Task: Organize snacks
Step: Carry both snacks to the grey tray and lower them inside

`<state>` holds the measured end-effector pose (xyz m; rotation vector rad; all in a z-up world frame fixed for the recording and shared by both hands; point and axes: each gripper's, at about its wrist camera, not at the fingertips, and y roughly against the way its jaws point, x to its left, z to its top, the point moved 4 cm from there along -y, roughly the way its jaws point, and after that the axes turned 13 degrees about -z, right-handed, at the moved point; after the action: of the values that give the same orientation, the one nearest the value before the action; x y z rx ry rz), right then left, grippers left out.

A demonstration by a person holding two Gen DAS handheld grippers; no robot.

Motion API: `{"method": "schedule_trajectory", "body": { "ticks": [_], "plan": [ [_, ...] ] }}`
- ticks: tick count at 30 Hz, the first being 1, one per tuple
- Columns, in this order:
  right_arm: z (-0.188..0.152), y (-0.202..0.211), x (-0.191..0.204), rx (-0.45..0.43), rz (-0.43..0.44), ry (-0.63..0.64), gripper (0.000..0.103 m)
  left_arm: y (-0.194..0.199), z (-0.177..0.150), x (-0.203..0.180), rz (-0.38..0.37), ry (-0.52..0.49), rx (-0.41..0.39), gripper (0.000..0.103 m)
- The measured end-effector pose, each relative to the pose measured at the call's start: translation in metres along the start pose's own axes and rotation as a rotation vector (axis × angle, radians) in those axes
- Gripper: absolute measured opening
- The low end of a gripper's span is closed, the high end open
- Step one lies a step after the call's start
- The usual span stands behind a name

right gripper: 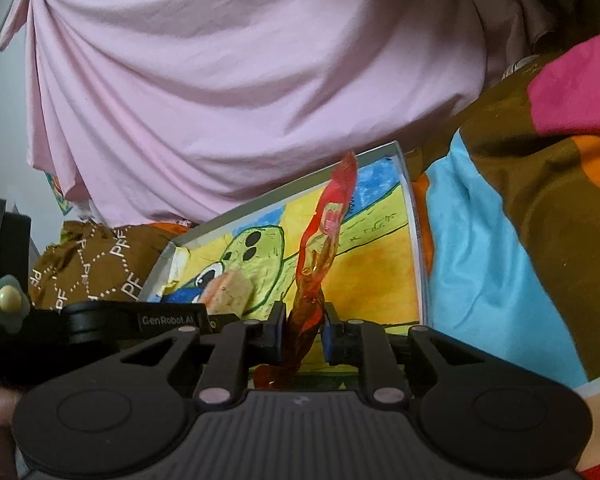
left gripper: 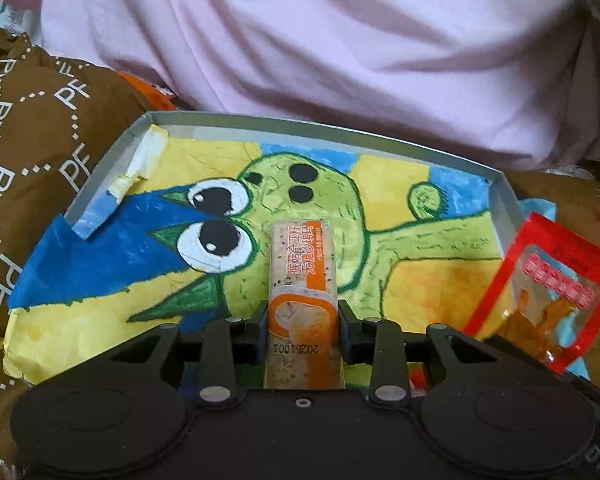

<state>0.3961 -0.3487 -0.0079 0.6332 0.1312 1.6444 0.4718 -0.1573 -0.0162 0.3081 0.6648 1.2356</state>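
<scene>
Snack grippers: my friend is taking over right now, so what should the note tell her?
Left gripper: shut on the orange snack bar, held over the tray with the frog drawing.
Right gripper: shut on the red snack packet, held edge-up over the same tray.
Done: both snacks picked up; neither lies in the tray yet.
Left: probably set both down in the tray, side by side. No other loose snacks are clearly visible.
Around the tray: brown patterned fabric and pink cloth.
</scene>
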Motion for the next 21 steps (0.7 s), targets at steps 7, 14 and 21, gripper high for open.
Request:
{"method": "schedule_trajectory", "body": {
  "ticks": [7,14,21],
  "plan": [
    [-0.003,-0.001,0.004,-0.021,-0.060,0.072,0.028,-0.005,0.001,0.002,0.013,-0.029,-0.014,0.035],
    [-0.003,-0.002,0.007,-0.037,-0.147,0.153,0.034,-0.006,-0.001,0.002,0.007,-0.031,-0.008,0.036],
    [-0.007,0.000,0.017,-0.066,-0.195,0.254,0.061,0.001,0.003,0.000,0.005,-0.040,-0.025,0.043]
  ]
}}
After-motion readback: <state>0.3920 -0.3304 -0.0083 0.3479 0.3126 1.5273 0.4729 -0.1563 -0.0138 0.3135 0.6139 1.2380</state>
